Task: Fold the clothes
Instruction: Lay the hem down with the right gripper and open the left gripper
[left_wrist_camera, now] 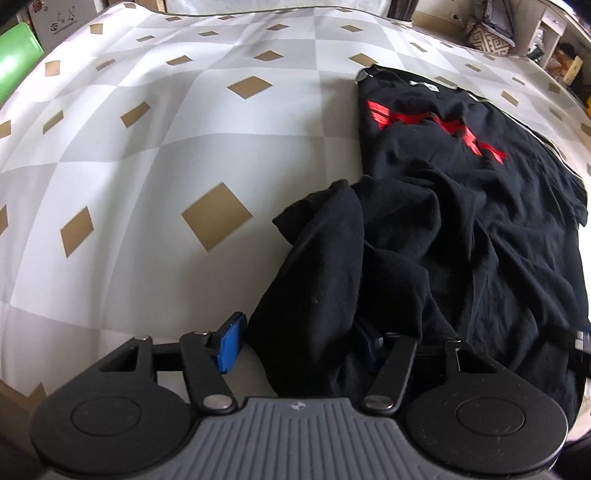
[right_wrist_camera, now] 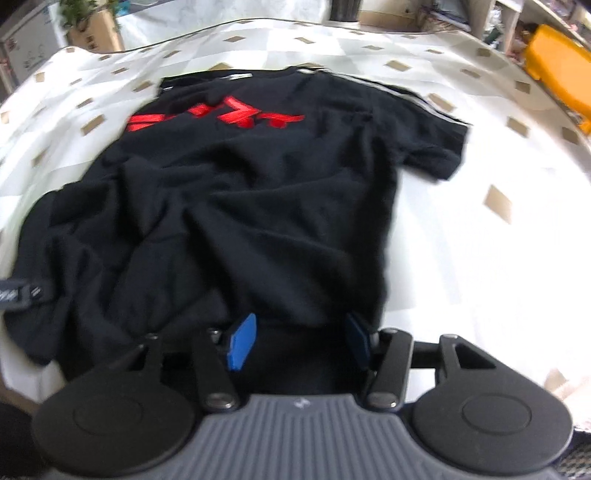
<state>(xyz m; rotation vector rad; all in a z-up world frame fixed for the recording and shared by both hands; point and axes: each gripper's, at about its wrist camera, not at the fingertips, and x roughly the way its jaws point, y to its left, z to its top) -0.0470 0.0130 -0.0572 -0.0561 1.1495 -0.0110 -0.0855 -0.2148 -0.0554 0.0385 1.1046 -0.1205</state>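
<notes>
Left gripper (left_wrist_camera: pixel 299 341): standing half open, black shirt (left_wrist_camera: pixel 461 221) hem lying bunched between blue pads (left_wrist_camera: pixel 231 345), not squeezed. Right gripper (right_wrist_camera: pixel 299 341): same, half open over hem. Shirt spreading away ahead, soft and crumpled, red letters (right_wrist_camera: pixel 218 116) far off. Smooth checked tablecloth (left_wrist_camera: pixel 147 166) lying bare all around.

A home bedroom: checked bedsheet (left_wrist_camera: pixel 184 147), cluttered shelves (right_wrist_camera: pixel 517 22), potted plant (right_wrist_camera: pixel 88 14).
</notes>
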